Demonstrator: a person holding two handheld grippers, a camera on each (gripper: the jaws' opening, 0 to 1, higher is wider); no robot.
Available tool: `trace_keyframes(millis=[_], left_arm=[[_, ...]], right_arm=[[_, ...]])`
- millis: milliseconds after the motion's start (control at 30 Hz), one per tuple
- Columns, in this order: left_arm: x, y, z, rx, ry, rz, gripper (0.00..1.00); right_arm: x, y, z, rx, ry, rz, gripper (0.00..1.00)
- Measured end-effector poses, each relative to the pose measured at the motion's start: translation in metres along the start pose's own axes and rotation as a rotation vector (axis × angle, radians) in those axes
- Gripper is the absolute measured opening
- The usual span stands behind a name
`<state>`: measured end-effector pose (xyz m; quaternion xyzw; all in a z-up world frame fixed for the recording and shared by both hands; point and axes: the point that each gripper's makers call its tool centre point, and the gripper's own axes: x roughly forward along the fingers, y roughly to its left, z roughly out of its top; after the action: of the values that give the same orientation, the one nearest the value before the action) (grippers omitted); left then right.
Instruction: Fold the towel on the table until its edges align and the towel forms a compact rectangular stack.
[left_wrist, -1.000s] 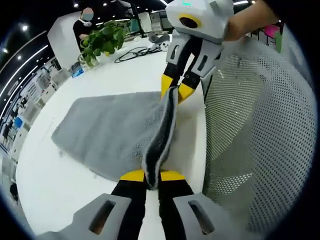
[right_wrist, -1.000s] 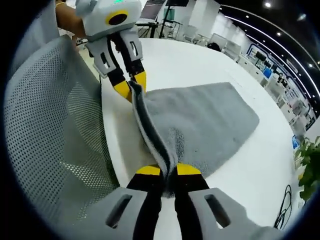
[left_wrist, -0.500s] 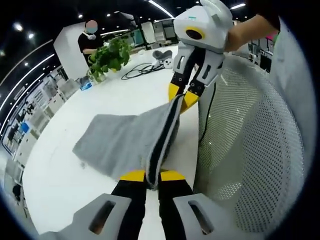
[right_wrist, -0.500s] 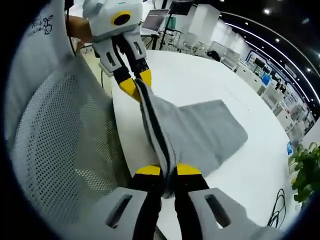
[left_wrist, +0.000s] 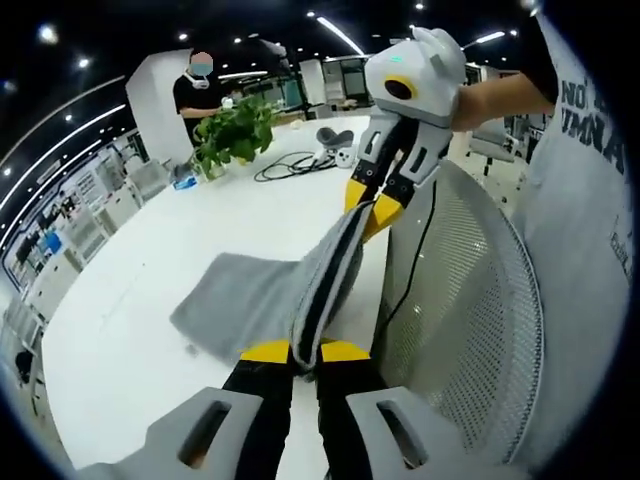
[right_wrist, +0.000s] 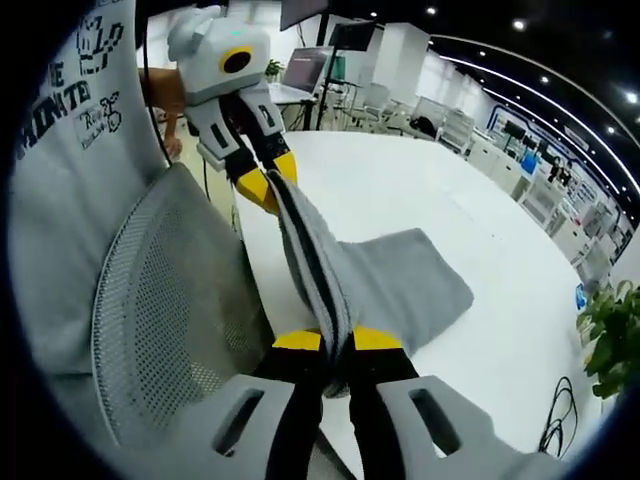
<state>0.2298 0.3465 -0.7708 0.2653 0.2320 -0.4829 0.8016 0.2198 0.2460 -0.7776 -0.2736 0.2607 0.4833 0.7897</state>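
A grey towel (left_wrist: 262, 293) hangs from its near edge, lifted above the white table (left_wrist: 150, 250), with its far part still resting on the top. My left gripper (left_wrist: 303, 352) is shut on one corner of that edge. My right gripper (left_wrist: 368, 198) comes into the left gripper view from the upper right, shut on the other corner. In the right gripper view the towel (right_wrist: 400, 285) stretches taut between my right gripper (right_wrist: 336, 340) at the bottom and my left gripper (right_wrist: 268, 176) at the upper left.
A grey mesh chair back (left_wrist: 470, 320) stands against the table's near edge, also seen as the chair back (right_wrist: 170, 290). A potted plant (left_wrist: 235, 130), black cables (left_wrist: 290, 165) and a person (left_wrist: 205, 90) are at the far side. A plant (right_wrist: 610, 345) sits far right.
Both grippers have risen and drawn back from the table with the towel's near edge. More of the towel is off the tabletop and the part lying flat looks smaller.
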Motion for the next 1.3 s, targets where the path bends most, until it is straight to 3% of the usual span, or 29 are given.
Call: trace_keyframes(millis=[267, 533, 667, 1000, 1300], left_arm=[[-0.018, 0.002, 0.014, -0.074, -0.050, 0.004, 0.08], [-0.015, 0.023, 0.025, -0.156, -0.106, 0.024, 0.08], [-0.008, 0.040, 0.027, -0.218, -0.132, 0.038, 0.08], [0.016, 0.075, 0.026, -0.287, -0.154, 0.030, 0.08], [0.042, 0.102, 0.021, -0.315, -0.133, 0.006, 0.08]], right_arm=[[-0.019, 0.001, 0.022, 0.009, -0.047, 0.040, 0.05], [-0.019, -0.025, 0.036, 0.034, -0.099, 0.032, 0.05], [-0.017, -0.041, 0.044, 0.059, -0.131, 0.024, 0.05], [0.003, -0.077, 0.046, 0.111, -0.148, 0.043, 0.05], [0.024, -0.103, 0.039, 0.131, -0.118, 0.093, 0.05]])
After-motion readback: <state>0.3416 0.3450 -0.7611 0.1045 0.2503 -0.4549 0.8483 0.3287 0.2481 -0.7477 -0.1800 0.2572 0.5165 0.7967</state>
